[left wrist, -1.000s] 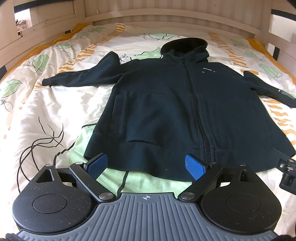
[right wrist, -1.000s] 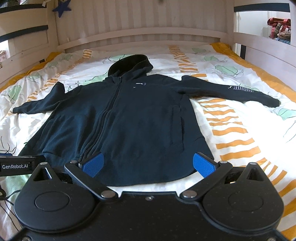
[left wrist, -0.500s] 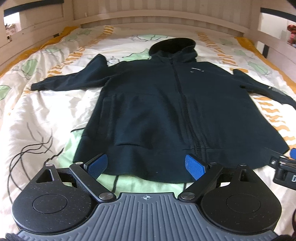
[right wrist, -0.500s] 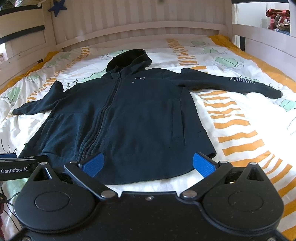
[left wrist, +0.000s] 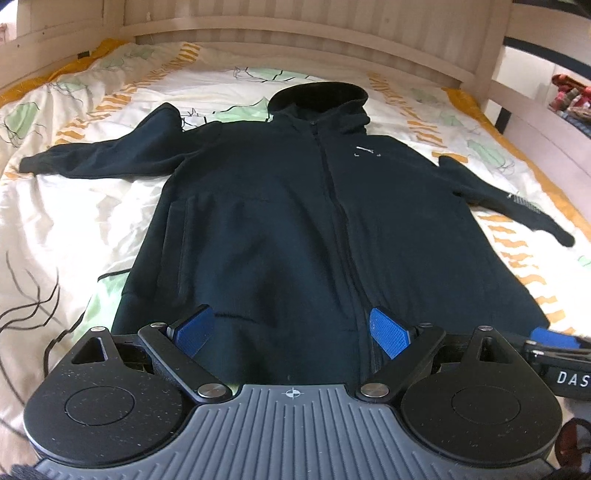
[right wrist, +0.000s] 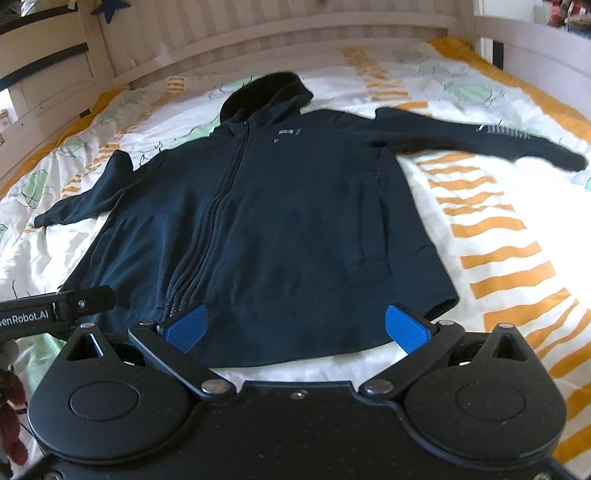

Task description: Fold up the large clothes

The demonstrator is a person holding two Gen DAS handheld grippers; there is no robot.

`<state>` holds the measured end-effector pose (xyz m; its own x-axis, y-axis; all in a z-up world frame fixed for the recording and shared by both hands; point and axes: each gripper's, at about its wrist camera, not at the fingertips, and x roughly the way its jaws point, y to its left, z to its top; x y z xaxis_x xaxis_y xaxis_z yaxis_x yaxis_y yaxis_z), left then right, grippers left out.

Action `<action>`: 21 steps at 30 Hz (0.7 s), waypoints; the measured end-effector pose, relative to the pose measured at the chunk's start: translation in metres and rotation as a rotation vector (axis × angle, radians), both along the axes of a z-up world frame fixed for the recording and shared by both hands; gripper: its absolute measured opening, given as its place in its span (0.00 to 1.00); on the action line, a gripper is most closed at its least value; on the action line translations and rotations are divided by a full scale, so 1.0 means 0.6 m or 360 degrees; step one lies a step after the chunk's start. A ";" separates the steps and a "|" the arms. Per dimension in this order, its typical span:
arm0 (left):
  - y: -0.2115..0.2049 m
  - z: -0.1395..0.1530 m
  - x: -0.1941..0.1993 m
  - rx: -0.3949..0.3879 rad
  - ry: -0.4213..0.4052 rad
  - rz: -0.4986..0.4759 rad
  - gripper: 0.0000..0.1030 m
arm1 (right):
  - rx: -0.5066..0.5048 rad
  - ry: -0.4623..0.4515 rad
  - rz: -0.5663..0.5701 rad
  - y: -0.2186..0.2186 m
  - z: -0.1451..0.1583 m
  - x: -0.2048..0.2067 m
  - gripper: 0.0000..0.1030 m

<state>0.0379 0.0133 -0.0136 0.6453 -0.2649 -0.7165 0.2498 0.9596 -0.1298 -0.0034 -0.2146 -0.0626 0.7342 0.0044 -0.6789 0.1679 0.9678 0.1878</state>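
A dark navy zip hoodie [left wrist: 295, 206] lies flat and face up on the bed, hood toward the headboard, both sleeves spread out sideways. It also shows in the right wrist view [right wrist: 280, 221]. My left gripper [left wrist: 291, 330] is open and empty, hovering over the hem left of the zip. My right gripper [right wrist: 295, 325] is open and empty over the hem's right half. Each gripper's side shows at the edge of the other's view.
The bed has a white quilt [left wrist: 74, 221] with green leaf and orange stripe prints. A wooden slatted headboard [left wrist: 295, 33] and side rails [right wrist: 535, 40] enclose it. Bare quilt lies on both sides of the hoodie.
Both grippers have moved forward and lower toward the hoodie's hem, and the left view has swung right. The hoodie has not moved. Both grippers stay open.
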 end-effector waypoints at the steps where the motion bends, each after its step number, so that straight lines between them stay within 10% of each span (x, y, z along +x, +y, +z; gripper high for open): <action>1: 0.004 0.000 0.006 -0.0016 -0.0001 -0.0001 0.89 | 0.0030 0.0022 0.0004 -0.002 -0.001 0.006 0.99; 10: 0.076 0.007 0.091 -0.0260 -0.0072 0.0021 0.98 | 0.0372 0.0036 0.0101 -0.031 -0.002 0.052 0.99; 21: 0.219 0.021 0.243 -0.0272 -0.0043 0.0265 1.00 | 0.0535 -0.0030 0.0190 -0.021 0.007 0.134 0.99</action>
<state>0.1838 0.1445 -0.0009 0.7085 -0.2693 -0.6523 0.0953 0.9524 -0.2896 0.0773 -0.2270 -0.0583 0.7274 0.3117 -0.6113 0.0511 0.8638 0.5012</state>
